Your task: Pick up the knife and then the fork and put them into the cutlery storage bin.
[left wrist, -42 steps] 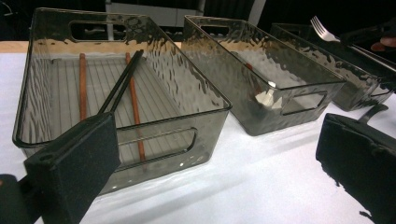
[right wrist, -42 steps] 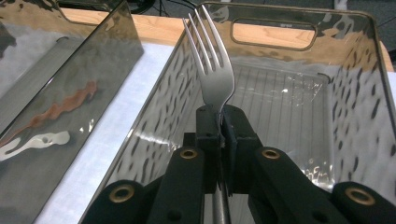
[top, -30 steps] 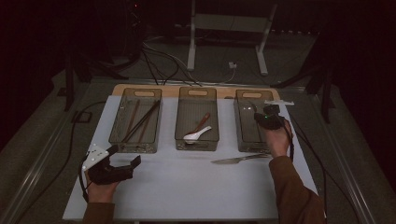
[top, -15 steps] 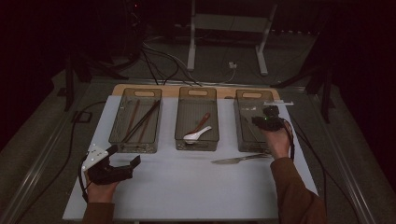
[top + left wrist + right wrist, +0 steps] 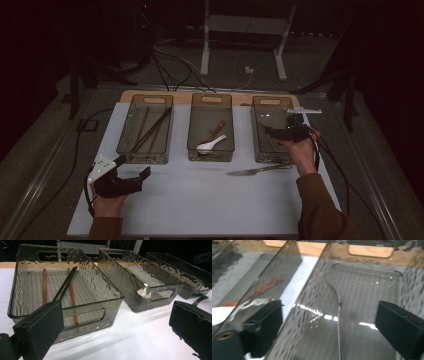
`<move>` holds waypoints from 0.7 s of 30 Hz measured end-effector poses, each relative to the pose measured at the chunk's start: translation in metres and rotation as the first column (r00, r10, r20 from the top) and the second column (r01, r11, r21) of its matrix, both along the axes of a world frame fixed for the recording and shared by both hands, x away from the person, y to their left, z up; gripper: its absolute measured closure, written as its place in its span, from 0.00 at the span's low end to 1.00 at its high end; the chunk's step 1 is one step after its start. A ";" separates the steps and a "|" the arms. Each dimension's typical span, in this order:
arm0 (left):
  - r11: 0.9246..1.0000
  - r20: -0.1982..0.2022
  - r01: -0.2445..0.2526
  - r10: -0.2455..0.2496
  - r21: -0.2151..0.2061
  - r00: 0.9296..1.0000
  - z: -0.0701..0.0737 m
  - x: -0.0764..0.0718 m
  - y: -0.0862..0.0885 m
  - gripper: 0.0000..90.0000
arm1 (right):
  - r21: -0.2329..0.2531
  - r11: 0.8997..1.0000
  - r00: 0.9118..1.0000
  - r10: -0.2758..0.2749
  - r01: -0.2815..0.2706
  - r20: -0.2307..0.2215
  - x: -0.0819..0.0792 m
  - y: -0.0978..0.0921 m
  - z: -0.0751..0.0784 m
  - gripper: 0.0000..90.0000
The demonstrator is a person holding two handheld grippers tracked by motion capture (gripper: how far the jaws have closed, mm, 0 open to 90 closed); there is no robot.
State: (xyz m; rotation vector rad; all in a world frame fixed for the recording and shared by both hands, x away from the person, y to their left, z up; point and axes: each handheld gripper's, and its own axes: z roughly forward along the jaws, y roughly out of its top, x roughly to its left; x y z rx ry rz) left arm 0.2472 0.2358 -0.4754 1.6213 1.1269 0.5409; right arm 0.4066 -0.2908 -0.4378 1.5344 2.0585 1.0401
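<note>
— Over the right tray [image 5: 260, 135], what is the right gripper [image 5: 280, 131] doing?
— It hangs with jaws wide and empty; a thin metal utensil [image 5: 338, 315] lies on the tray floor below.
— And the rest?
— A knife [image 5: 257, 170] lies on the worktop [image 5: 210, 200] just before that tray. The left gripper [image 5: 131, 176] rests at the near left, jaws wide, empty.

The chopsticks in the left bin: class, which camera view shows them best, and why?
The left gripper view: the chopsticks lie close and sharp inside the left bin. The high view shows them small and dim; the right gripper view looks into another bin.
</note>
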 end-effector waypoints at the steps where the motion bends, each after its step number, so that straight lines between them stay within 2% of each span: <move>1: 1.000 0.000 0.000 0.000 0.001 1.000 0.000 0.000 0.000 0.01 | -0.007 1.000 1.000 0.018 -0.017 0.004 -0.002 0.001 0.001 0.03; 6: 1.000 0.001 -0.001 0.001 -0.001 1.000 0.000 0.000 0.000 0.01 | -0.006 0.996 0.996 0.087 -0.087 0.035 -0.013 0.004 0.009 0.00; 11: 1.000 0.002 -0.002 0.002 -0.002 1.000 0.000 0.000 0.000 0.01 | -0.031 0.991 0.989 0.132 -0.130 0.064 -0.024 0.009 0.013 0.00; 16: 1.000 0.002 -0.003 0.003 -0.003 1.000 0.000 0.000 0.000 0.01 | -0.008 0.983 0.978 0.182 -0.182 0.103 -0.033 0.008 0.013 0.00; 21: 1.000 -0.001 -0.004 0.004 -0.002 1.000 0.000 0.000 0.000 0.01 | -0.036 0.973 0.964 0.231 -0.228 0.135 -0.044 0.008 0.014 0.00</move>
